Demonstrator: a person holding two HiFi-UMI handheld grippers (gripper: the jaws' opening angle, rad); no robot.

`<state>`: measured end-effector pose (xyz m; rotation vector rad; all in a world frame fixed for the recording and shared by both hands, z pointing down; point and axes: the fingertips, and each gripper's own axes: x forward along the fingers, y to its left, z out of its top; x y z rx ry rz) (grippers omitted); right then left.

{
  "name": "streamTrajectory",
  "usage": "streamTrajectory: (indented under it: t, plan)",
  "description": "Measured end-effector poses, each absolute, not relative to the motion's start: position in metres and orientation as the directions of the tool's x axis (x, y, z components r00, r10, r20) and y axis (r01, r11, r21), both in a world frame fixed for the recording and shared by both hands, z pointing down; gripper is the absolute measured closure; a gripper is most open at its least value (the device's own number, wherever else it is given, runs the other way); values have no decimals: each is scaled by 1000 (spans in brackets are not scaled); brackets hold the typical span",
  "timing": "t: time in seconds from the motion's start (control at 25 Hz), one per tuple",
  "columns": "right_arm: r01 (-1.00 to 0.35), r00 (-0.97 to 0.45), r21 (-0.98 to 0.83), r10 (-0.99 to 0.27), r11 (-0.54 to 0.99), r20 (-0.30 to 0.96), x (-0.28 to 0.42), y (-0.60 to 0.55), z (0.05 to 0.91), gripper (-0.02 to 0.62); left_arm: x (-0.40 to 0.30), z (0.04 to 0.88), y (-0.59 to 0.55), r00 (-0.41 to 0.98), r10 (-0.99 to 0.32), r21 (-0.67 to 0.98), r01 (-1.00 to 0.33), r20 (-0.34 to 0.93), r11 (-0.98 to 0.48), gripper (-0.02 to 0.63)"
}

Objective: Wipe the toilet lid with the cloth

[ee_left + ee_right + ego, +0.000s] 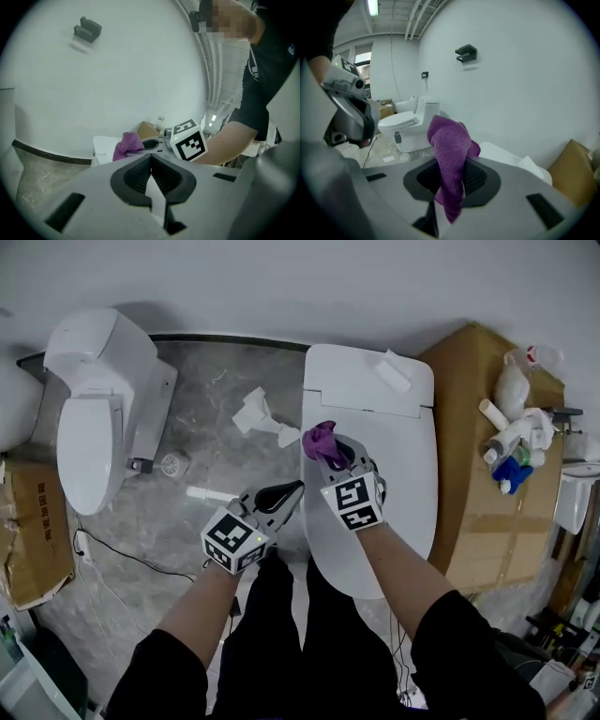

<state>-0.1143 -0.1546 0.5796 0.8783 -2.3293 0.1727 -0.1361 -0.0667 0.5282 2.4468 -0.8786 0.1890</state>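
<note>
I hold the cloth (451, 154) in my right gripper (330, 454). The jaws are closed on it at about its middle. One bunched end stands up above the pads and a thinner tail hangs down below them, so its long axis runs up and down across my jaws.

My left gripper (151, 176) has its jaws fully together and nothing is between them. It is beside the left edge of the toilet lid (403, 484), over the floor.

The lid is down and lies flat. Its long axis goes from the tank end, far from me, to the rounded front end near my legs. In the head view the cloth is over the rear left part of the lid, close to the hinge line. I cannot tell if it touches the surface already.

I judge that the step in hand is to bring the cloth onto the lid, and the wiping itself is not yet begun. The next move asks me to press the bunched end flat on the lid and draw it along the long axis toward me, with the grip tight so the cloth does not slip out.
</note>
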Motion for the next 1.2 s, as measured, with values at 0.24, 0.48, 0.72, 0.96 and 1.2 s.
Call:
streamTrajectory:
  t: [0.24, 0.48, 0.72, 0.96, 1.2]
  plan:
    - [-580, -524, 123, -484, 805, 701, -127, -200, 664, 505, -151, 543, -99, 720, -631, 444, -684, 287, -578, 589]
    - [-600, -496, 119, -485, 791, 720, -115, -215, 683, 505, -142, 552, -100, 713, -628, 462, -692, 313, -555, 589]
    - [-739, -348, 135, -546, 660, 762, -2, -233, 693, 505, -103, 542, -115, 754, -581, 464, -651, 305, -601, 589]
    - [-908, -115, 169, -615, 384, 780, 146, -239, 701, 505, -61, 526, -125, 808, -521, 459, -587, 276, -667, 589]
    - [-953, -22, 174, -631, 247, 776, 191, -228, 702, 505, -48, 523, -121, 826, -491, 467, -562, 276, -683, 589]
